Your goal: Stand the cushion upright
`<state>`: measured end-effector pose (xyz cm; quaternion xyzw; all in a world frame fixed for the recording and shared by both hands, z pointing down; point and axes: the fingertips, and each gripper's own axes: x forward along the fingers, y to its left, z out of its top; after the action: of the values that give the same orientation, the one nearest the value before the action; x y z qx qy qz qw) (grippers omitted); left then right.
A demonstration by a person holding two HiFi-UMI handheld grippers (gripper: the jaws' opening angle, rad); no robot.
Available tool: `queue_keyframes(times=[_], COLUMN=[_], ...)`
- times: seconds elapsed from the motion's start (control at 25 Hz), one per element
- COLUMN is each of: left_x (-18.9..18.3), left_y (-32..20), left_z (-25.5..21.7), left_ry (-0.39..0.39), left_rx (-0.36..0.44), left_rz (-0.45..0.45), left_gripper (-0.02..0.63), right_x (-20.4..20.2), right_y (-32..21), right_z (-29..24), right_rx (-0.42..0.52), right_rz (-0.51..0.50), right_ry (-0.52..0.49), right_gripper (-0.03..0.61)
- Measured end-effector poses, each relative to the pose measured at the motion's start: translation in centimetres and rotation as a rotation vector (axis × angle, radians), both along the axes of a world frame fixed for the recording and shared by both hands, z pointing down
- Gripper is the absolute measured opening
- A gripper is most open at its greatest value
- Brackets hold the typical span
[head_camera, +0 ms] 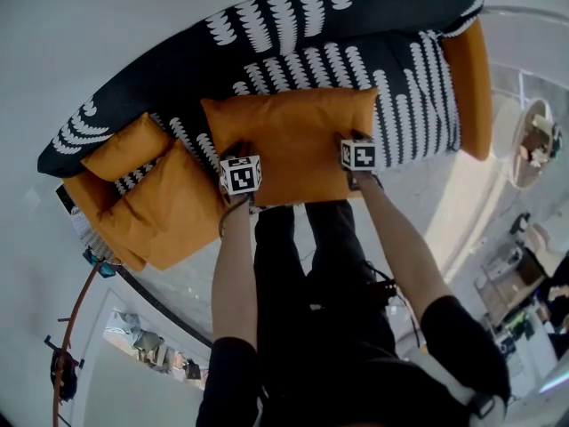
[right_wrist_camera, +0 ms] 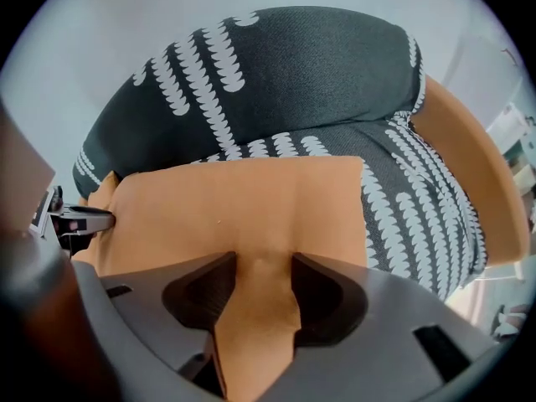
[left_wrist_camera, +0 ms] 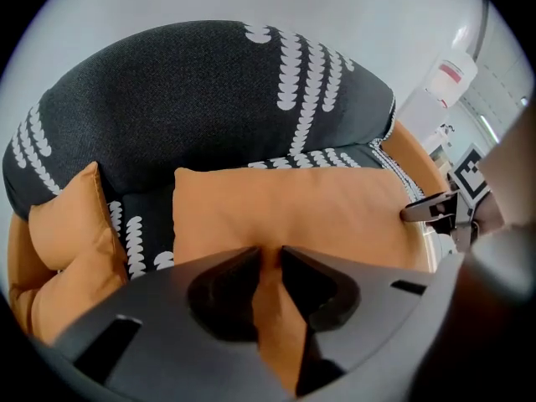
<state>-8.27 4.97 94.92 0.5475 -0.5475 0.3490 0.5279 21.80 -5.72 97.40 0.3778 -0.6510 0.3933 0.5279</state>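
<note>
Pinching the cushion [head_camera: 293, 136] edge with left gripper [left_wrist_camera: 268, 254] and right gripper [right_wrist_camera: 266, 262], jaws closed on fabric. Ahead of jaws, lying rather flat toward backrest [head_camera: 356, 7]; apparently raising remains.
</note>
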Motion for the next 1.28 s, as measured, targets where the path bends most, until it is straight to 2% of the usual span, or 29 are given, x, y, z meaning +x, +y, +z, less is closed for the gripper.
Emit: queue_keyframes(times=[0.28,0.44,0.6,0.72,0.96,1.28], left_x=[0.0,0.1,0.2,0.2,0.4,0.5], left_y=[0.0,0.2,0.2,0.1,0.3,0.3], left_z=[0.5,0.6,0.9,0.7,0.3,-1.3], left_ry=[-0.029,-0.035,-0.026,-0.021,-0.021,-0.014], left_rx=[0.011,0.011,0.019,0.019,0.047,0.075], left_rz=[-0.01,0.0,0.011,0.03,-0.005,-0.005], left_gripper=[0.039,0.021,0.011,0.006,0.002,0.0], right_x=[-0.4,-1.3,-0.5,-0.7,-0.6,-0.6], right_y=[0.0,0.6,0.3,0.4,0.4,0.3], right_z=[0.3,0.1,0.3,0.2,-0.5,-2.0], right_rx=[-0.026,-0.051,-0.032,-0.031,-0.028,-0.006], right_rz=[-0.02,0.001,-0.014,-0.011,-0.019,-0.023], right_ry=[-0.02,-0.051,-0.011,-0.02,-0.029,-0.024], right_gripper=[0.147,0.117,0.075,0.042,0.014,0.006])
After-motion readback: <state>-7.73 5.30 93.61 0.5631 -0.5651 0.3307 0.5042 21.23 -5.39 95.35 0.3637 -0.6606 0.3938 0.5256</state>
